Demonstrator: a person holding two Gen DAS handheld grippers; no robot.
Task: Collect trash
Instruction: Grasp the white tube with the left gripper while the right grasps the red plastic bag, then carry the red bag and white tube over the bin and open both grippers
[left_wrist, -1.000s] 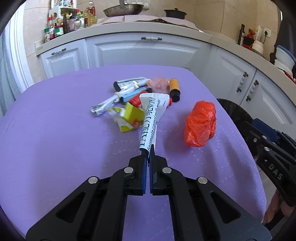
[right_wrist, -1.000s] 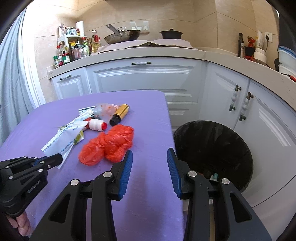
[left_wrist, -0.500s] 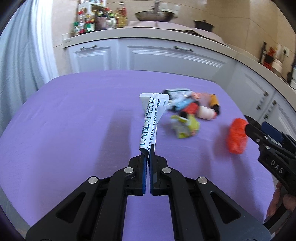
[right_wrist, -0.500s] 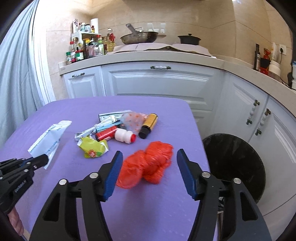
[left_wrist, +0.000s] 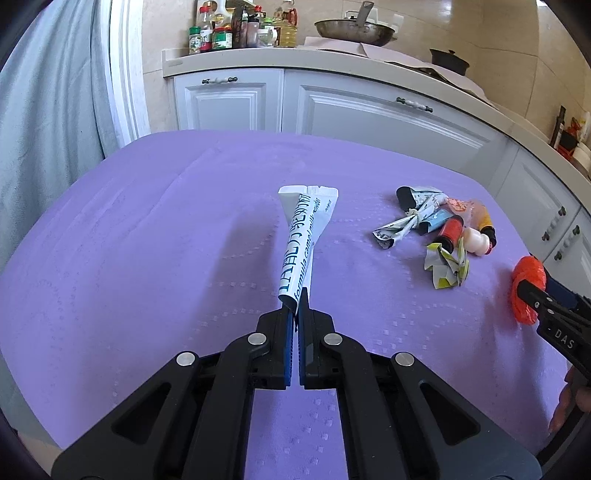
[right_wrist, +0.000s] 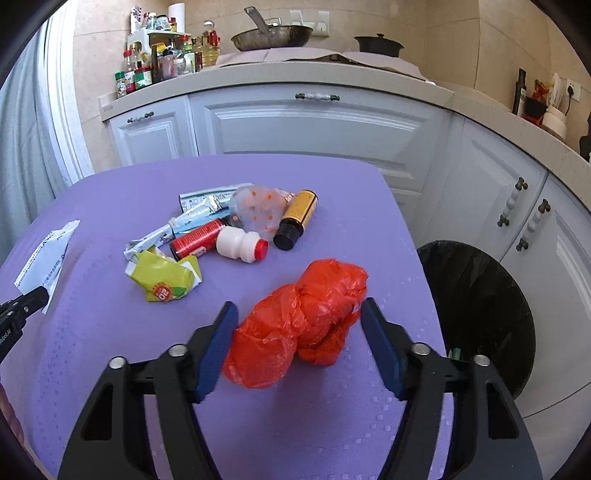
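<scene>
My left gripper (left_wrist: 296, 301) is shut on a white sachet with blue print (left_wrist: 304, 240) and holds it above the purple table; the sachet also shows at the left of the right wrist view (right_wrist: 46, 258). My right gripper (right_wrist: 297, 314) is open, its fingers on either side of a crumpled orange plastic bag (right_wrist: 301, 323) lying on the table. A pile of trash lies beyond: a yellow-green wrapper (right_wrist: 162, 277), a red can (right_wrist: 197, 242), a small white bottle (right_wrist: 240, 243), an amber bottle (right_wrist: 297, 218) and foil packets (right_wrist: 203, 201).
A black-lined bin (right_wrist: 480, 314) stands on the floor right of the table (right_wrist: 110, 350), below its edge. White kitchen cabinets (right_wrist: 314, 122) curve round behind, with jars, a wok and a pot on the counter.
My left gripper has swung left with the sachet, away from the pile. My right gripper has moved left from the bin and closed in around the orange bag.
</scene>
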